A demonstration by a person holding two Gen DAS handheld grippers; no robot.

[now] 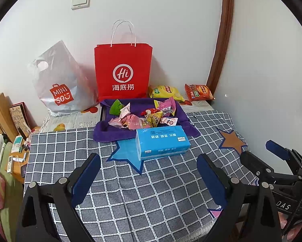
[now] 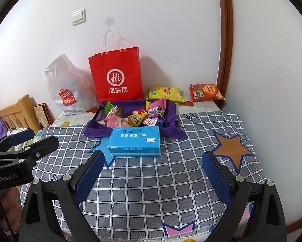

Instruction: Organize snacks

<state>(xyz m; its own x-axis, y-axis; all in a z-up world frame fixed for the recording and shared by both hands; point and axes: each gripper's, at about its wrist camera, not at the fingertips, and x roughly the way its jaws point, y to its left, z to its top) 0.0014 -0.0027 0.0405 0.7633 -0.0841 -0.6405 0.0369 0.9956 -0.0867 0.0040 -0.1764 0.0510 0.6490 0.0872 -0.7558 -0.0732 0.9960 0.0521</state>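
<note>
A blue tissue pack lies on the checked cloth; red paper bag stands against the wall.

mixed snack packets heaped in purple-lined tray

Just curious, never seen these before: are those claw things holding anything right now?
No. The left gripper and right gripper are both open and empty, above the checked cloth.

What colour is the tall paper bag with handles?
Red bag with white logo, clearest in the left wrist view.
</note>
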